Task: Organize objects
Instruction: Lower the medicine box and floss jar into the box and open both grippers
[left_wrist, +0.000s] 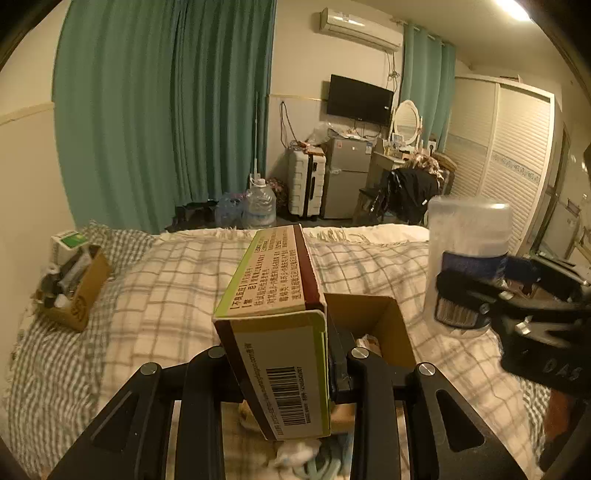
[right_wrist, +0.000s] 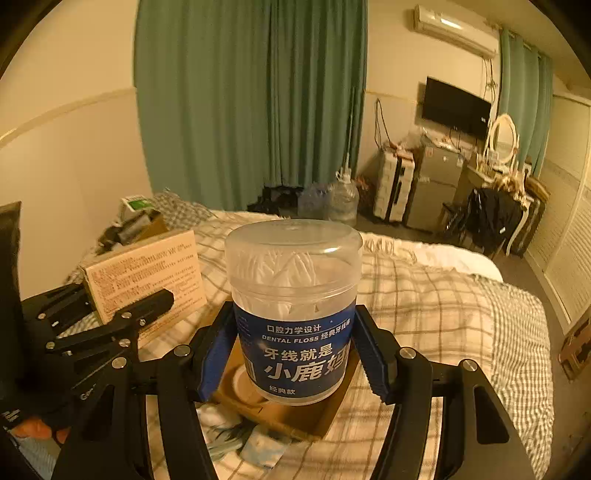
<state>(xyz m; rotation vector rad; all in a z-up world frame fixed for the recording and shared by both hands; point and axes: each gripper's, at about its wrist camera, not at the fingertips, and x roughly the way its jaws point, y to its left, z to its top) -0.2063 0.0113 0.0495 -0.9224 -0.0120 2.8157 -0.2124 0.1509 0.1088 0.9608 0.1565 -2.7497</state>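
My left gripper (left_wrist: 280, 365) is shut on a tan and green medicine box (left_wrist: 277, 314) with a barcode, held above the bed; it also shows in the right wrist view (right_wrist: 147, 280). My right gripper (right_wrist: 295, 354) is shut on a clear dental floss jar (right_wrist: 295, 310) with a blue label; the jar also shows at the right of the left wrist view (left_wrist: 465, 266). Both are held over an open cardboard box (left_wrist: 384, 325) on the bed, seen under the jar in the right wrist view (right_wrist: 295, 413).
A second cardboard box (left_wrist: 74, 291) full of small items sits at the bed's far left. The checked blanket (left_wrist: 166, 288) covers the bed. Small packets (right_wrist: 240, 435) lie near the open box. Beyond the bed stand water jugs (left_wrist: 258, 206), a suitcase and a fridge.
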